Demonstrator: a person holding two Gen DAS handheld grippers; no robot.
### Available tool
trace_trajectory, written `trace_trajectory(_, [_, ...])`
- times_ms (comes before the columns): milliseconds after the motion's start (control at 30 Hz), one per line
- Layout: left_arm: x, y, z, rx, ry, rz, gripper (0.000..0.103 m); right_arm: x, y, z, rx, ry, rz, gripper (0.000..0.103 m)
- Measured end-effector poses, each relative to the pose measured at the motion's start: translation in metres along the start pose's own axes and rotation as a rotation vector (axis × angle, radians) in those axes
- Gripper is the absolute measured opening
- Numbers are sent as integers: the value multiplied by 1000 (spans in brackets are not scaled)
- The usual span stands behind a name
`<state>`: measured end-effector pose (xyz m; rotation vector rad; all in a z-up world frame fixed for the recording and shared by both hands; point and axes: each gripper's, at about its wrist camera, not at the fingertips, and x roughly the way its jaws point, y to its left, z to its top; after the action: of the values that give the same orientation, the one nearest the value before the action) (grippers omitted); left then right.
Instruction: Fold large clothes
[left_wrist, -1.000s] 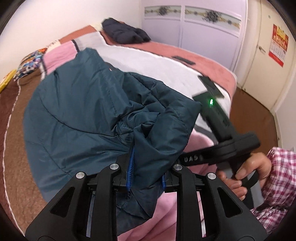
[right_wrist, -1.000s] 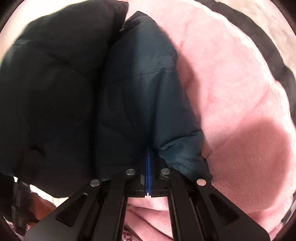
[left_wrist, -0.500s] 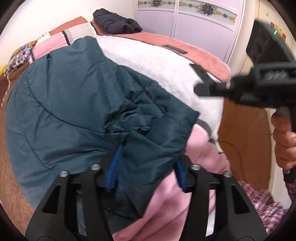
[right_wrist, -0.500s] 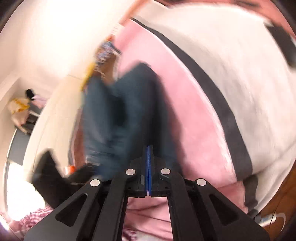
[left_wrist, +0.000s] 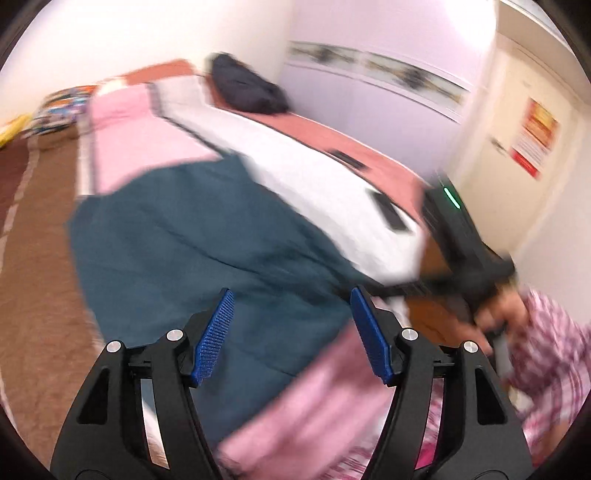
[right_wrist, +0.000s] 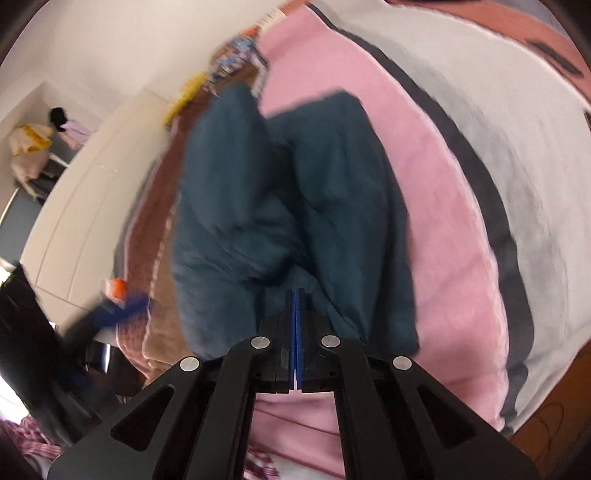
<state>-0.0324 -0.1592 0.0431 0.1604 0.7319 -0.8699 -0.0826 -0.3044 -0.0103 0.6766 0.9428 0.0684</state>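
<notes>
A dark teal padded jacket (left_wrist: 192, 236) lies folded on the bed, across the brown and pink bedding. My left gripper (left_wrist: 291, 325) is open and empty, raised just above the jacket's near edge. My right gripper (right_wrist: 296, 317) is shut with nothing between its pads, above the jacket's (right_wrist: 295, 192) near end. The right gripper also shows at the right of the left wrist view (left_wrist: 461, 236), held in a hand. Both views are motion-blurred.
The bed carries a pink, white and grey-striped blanket (right_wrist: 454, 221) and a brown cover (left_wrist: 33, 280). A dark garment (left_wrist: 247, 88) lies at the bed's far end. Flat dark objects (left_wrist: 388, 214) rest on the white part. Wardrobe doors and a room door stand beyond.
My left gripper has opened and let go of the jacket, then lifted back. My right gripper has pulled away from the jacket and stays shut. The jacket now lies flat on the bed.
</notes>
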Motion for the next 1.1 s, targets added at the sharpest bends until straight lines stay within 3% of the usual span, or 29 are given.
trace_trajectory(33, [5,14,8,-38,-7,52,65,3,-7,-5,15,11,-4,1])
trace_trajectory(233, [64,75,50,-210,32,157,65,23,-31,-20,77,64,-41,0])
trace_trajectory(333, [97,93,57,-250,96,207,65,35,-38,-23,96,84,-57,0])
trace_trajectory(533, [118,95,56,-221,122,226,65,49,-47,-26,75,99,-94,0])
trace_trajectory(733, [102,98,61,-233,82,184,65,61,-52,-32,78,116,-113,0])
trace_trajectory(900, [58,114,64,-297,1,167,65,65,-54,-34,87,130,-103,0])
trace_trajectory(1100, [6,144,23,-427,-14,139,71,59,-51,-31,92,126,-102,0])
